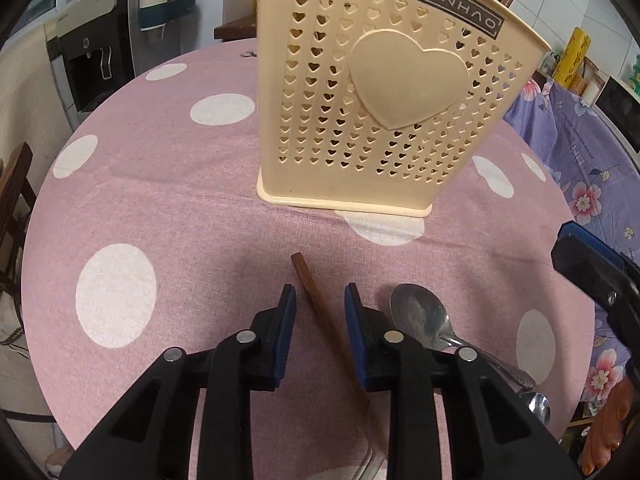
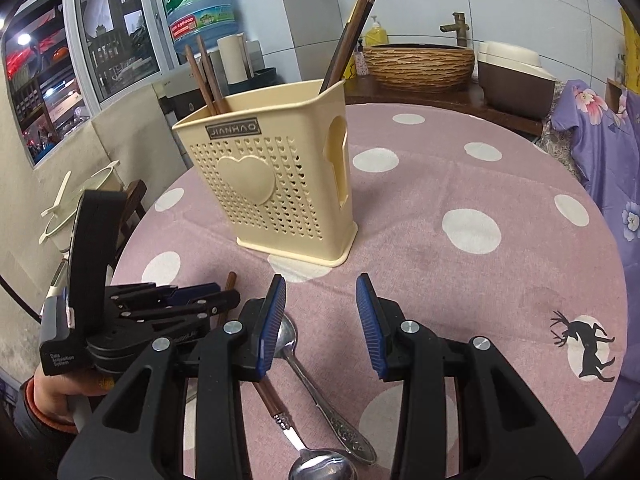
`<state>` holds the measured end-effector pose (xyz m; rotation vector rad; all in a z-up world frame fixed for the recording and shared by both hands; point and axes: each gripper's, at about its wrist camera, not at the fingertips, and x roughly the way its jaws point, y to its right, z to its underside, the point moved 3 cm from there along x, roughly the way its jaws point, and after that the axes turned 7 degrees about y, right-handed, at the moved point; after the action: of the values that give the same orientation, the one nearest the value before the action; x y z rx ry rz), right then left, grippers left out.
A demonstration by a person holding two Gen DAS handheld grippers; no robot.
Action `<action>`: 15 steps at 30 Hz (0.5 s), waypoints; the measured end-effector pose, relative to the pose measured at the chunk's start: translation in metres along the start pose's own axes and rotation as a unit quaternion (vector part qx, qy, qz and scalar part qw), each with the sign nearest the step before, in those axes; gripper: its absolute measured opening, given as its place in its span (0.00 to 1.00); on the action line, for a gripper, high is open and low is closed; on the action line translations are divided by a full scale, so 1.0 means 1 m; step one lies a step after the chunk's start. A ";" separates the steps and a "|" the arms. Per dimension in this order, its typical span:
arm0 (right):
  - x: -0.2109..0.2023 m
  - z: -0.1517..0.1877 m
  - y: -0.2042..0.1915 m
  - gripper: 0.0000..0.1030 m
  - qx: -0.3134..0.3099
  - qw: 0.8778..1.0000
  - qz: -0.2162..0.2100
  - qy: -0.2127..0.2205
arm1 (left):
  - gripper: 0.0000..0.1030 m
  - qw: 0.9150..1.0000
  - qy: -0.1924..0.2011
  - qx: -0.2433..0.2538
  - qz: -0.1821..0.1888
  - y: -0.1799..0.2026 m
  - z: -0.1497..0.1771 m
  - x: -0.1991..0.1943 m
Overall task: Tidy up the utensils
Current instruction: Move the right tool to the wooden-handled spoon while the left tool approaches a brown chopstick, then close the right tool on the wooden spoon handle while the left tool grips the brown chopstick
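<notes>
The left gripper [image 1: 320, 292], narrowly parted, straddled the chopstick [image 1: 316, 300] lying lengthwise between its untouching pads; the right gripper [image 2: 321, 286] stood empty.

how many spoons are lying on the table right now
2. One spoon lies bowl-up beside the right tongs' left finger, handle running toward the camera. A second spoon shows only its bowl at the bottom edge. More may be hidden under the tongs.

White tiled wall [image 2: 420, 4], window [image 2: 108, 36] at left — round table's pink dotted cloth [image 2: 480, 184].
</notes>
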<state>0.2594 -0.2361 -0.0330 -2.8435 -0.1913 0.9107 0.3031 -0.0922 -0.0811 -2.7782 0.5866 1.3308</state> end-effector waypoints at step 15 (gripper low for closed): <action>0.012 0.032 -0.022 0.36 -0.036 0.991 -0.092 -0.085 | 0.09 1.000 0.011 -0.008 -0.016 -0.004 -0.006 0.007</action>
<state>0.2483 -0.2097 -0.0616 -2.7517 -0.5073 1.1242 0.3132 -0.0919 -0.0831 -2.8052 0.5319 1.3058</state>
